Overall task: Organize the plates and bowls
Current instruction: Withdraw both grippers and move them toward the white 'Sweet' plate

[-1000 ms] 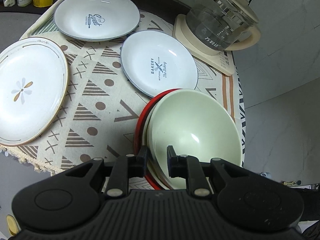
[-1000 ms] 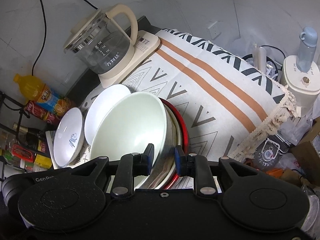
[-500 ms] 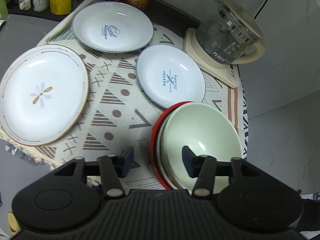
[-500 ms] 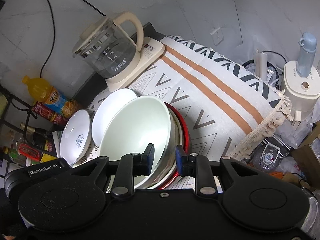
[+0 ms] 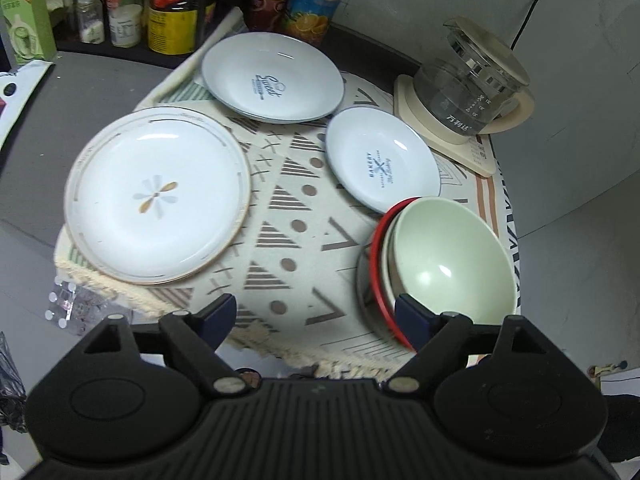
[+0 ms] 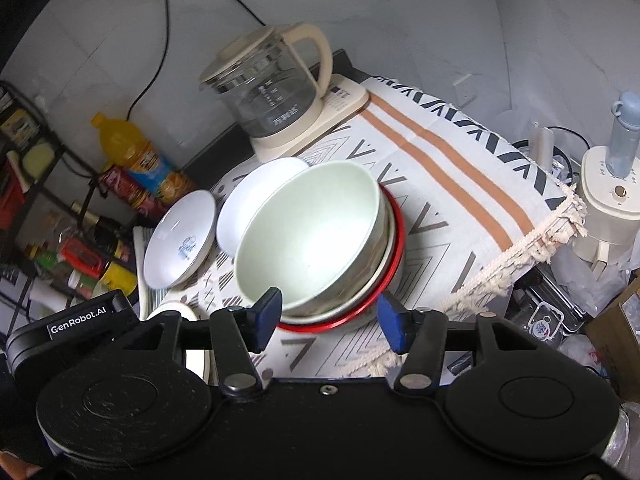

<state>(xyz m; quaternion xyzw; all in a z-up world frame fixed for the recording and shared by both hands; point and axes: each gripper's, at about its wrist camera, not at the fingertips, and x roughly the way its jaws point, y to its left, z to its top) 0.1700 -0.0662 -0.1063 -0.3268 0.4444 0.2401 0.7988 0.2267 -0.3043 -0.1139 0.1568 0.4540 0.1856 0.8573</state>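
Observation:
A pale green bowl [image 5: 452, 260] tops a stack of bowls whose lowest has a red rim [image 5: 380, 280], at the table's near right. My left gripper [image 5: 316, 316] hangs above the cloth's front edge, its jaws opening, nothing between them. The stack's rim lies just beyond the right finger. In the right wrist view the same green bowl [image 6: 308, 236] sits just past my right gripper [image 6: 328, 316], whose jaws are opening too and hold nothing. A large flower plate [image 5: 158, 194], a "Sweet" plate [image 5: 272, 76] and a "Bakery" plate [image 5: 382, 164] lie apart on the patterned cloth.
A glass kettle [image 5: 468, 92] on its cream base stands at the back right. Bottles and jars [image 5: 168, 12] line the rear shelf, with an orange drink bottle [image 6: 132, 152]. A white appliance [image 6: 608, 208] and clutter sit beyond the cloth's fringed right edge.
Both grippers let go of the bowl stack's rim, opened and pulled back and up. The stack stays on the cloth. More of the table and rear shelf has come into view.

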